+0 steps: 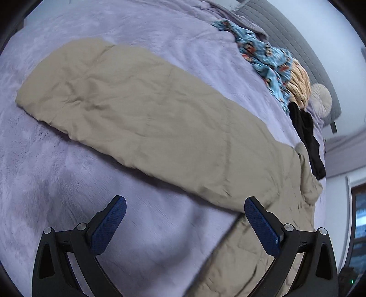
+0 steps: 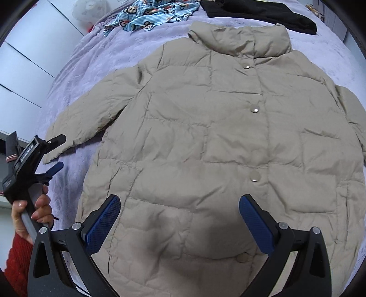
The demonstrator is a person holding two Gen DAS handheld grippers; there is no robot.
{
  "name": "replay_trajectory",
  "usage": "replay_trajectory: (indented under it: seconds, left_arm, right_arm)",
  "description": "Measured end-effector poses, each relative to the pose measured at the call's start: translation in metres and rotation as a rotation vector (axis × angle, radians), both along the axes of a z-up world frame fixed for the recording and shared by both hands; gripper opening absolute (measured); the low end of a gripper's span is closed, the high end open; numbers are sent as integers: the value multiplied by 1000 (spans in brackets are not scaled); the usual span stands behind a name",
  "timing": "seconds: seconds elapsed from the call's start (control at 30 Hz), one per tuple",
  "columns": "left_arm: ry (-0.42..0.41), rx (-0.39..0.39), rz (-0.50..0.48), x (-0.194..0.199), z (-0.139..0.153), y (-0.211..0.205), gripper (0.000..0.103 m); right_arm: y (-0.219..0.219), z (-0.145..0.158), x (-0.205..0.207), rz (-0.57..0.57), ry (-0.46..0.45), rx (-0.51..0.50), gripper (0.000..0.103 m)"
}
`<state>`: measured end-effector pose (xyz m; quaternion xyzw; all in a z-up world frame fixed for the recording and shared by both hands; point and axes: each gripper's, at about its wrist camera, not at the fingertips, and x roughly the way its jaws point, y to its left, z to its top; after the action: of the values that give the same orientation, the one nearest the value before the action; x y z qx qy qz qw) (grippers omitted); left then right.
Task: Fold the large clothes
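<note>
Both tongs gape wide with nothing between them: my right tongs [image 2: 179, 205] hang over the lower front of the jacket, my left tongs [image 1: 185, 205] over the bedcover beside its sleeve. Largest is the bed, its lilac cover [image 2: 96, 64] plush and faintly embossed. On it the beige jacket [image 2: 205, 137] lies flat, front up, collar far from me, quilted in puffy squares, sleeves spread to both sides. Beyond the collar sit a crumpled blue cloth [image 2: 151, 13] printed with cartoon monkey faces and a flat black garment [image 2: 263, 11]. A line of round metal snaps [image 2: 254, 110] runs down the jacket's front. White lettering marks the side of the left device, too small for me to read.
</note>
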<state>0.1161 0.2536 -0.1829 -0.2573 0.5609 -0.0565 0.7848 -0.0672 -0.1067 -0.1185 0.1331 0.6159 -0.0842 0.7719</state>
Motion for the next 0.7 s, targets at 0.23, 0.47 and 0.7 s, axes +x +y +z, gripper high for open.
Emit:
replay_trajectory:
  seconds: [0.23, 0.47, 0.7]
  left_arm:
    - [-31, -13, 114, 57, -24, 30, 103]
    - [-73, -45, 77, 109, -23, 39, 12]
    - [-244, 6, -16, 101, 50, 30, 12]
  right_arm:
    - [13, -18, 19, -11, -36, 7, 103]
    - [18, -15, 60, -16, -93, 17, 103]
    - [30, -29, 120, -59, -171, 137, 14]
